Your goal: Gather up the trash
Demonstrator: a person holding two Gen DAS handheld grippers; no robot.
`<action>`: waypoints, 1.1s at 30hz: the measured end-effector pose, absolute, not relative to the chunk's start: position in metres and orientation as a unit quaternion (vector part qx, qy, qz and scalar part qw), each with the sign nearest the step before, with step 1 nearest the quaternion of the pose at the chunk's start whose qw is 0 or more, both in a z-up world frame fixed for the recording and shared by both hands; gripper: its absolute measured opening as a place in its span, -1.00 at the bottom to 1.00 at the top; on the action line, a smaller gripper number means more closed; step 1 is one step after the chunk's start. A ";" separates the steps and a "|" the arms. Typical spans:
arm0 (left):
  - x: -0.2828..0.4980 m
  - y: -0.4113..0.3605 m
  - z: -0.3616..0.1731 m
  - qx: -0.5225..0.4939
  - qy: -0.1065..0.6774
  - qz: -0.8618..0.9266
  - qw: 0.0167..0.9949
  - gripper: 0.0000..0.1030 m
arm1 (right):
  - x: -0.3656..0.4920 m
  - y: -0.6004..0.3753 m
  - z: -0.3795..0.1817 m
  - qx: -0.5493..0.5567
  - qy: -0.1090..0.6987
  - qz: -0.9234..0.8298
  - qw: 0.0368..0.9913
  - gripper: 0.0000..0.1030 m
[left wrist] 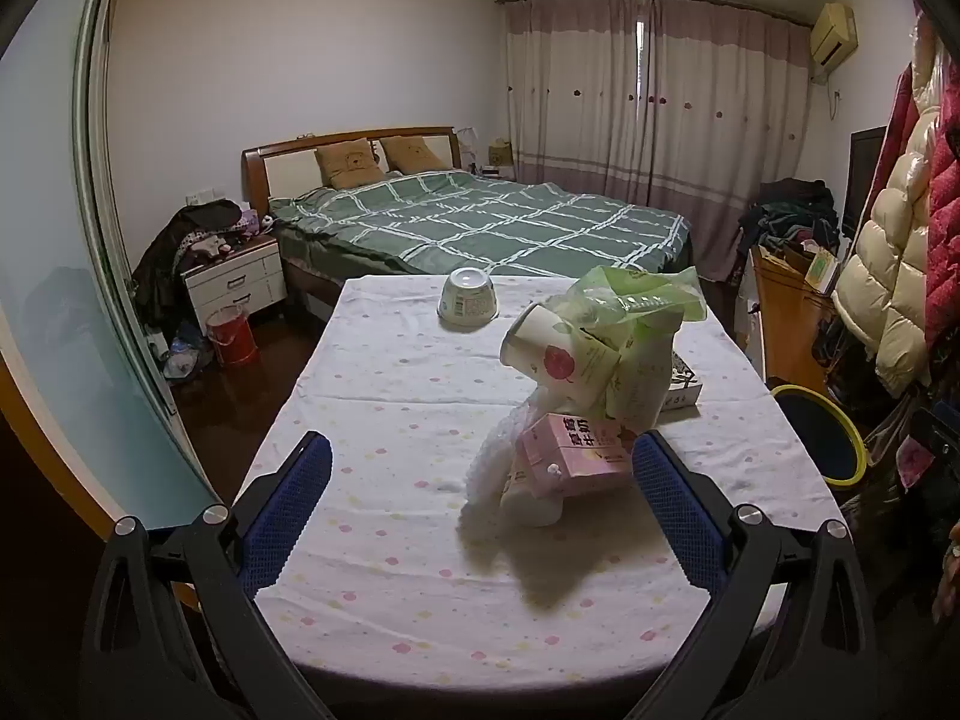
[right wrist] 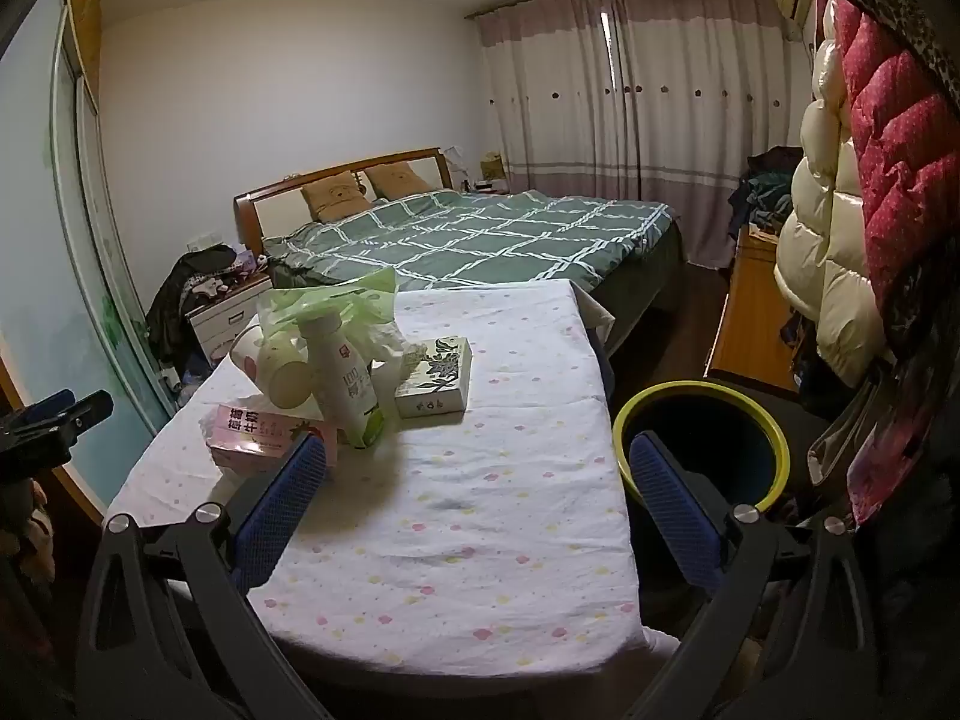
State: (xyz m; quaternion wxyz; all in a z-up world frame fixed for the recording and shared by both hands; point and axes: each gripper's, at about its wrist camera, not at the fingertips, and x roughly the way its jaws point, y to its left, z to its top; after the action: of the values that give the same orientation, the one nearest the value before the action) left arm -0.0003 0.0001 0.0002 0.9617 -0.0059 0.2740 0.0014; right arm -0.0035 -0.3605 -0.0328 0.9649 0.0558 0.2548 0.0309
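Observation:
A heap of trash lies on the table (left wrist: 384, 540): a pink milk carton (left wrist: 573, 459), a paper cup with a red fruit print (left wrist: 555, 360), a green plastic bag (left wrist: 636, 294) and a white bottle (right wrist: 345, 384). The carton (right wrist: 258, 435) and bag (right wrist: 327, 300) also show in the right wrist view. An upturned white bowl (left wrist: 467, 298) stands farther back. My left gripper (left wrist: 480, 468) is open, just short of the heap, with the carton by its right finger. My right gripper (right wrist: 477, 471) is open and empty over the table (right wrist: 480, 540), to the right of the heap.
A dark bin with a yellow-green rim (right wrist: 702, 450) stands off the table's right edge; it also shows in the left wrist view (left wrist: 819, 435). A flat printed box (right wrist: 435, 378) lies beside the heap. A bed (left wrist: 480, 222), nightstand (left wrist: 234, 282), red bucket (left wrist: 231, 336) and hanging coats (right wrist: 870, 180) surround the table.

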 end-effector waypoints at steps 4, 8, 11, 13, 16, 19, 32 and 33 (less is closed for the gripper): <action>-0.002 -0.001 0.001 -0.003 0.274 0.004 0.962 0.92 | -0.003 -0.361 -0.033 0.055 0.256 0.031 0.965 0.88; -0.003 -0.007 0.000 0.002 0.271 0.006 0.963 0.92 | -0.002 -0.362 -0.033 0.056 0.255 0.032 0.965 0.88; -0.006 -0.008 -0.001 0.006 0.269 0.006 0.963 0.92 | -0.002 -0.362 -0.033 0.055 0.256 0.033 0.964 0.88; -0.008 -0.010 0.000 0.007 0.268 0.006 0.963 0.92 | -0.001 -0.361 -0.035 0.055 0.256 0.034 0.964 0.88; -0.005 -0.005 0.000 0.004 0.271 0.006 0.963 0.92 | -0.001 -0.361 -0.035 0.054 0.257 0.034 0.964 0.88; -0.004 -0.004 0.000 0.003 0.273 0.005 0.962 0.92 | 0.000 -0.362 -0.036 0.057 0.257 0.035 0.964 0.88; -0.003 -0.003 0.000 0.005 0.276 0.007 0.961 0.92 | 0.001 -0.361 -0.038 0.063 0.260 0.033 0.963 0.88; -0.003 -0.003 -0.001 0.005 0.276 0.008 0.961 0.92 | 0.001 -0.361 -0.038 0.063 0.260 0.033 0.963 0.88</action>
State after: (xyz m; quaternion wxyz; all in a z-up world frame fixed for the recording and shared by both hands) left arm -0.0027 -0.0028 -0.0005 0.9611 0.0054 0.2761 0.0077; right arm 0.0010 -0.3608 -0.0384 0.9630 0.0628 0.2600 0.0332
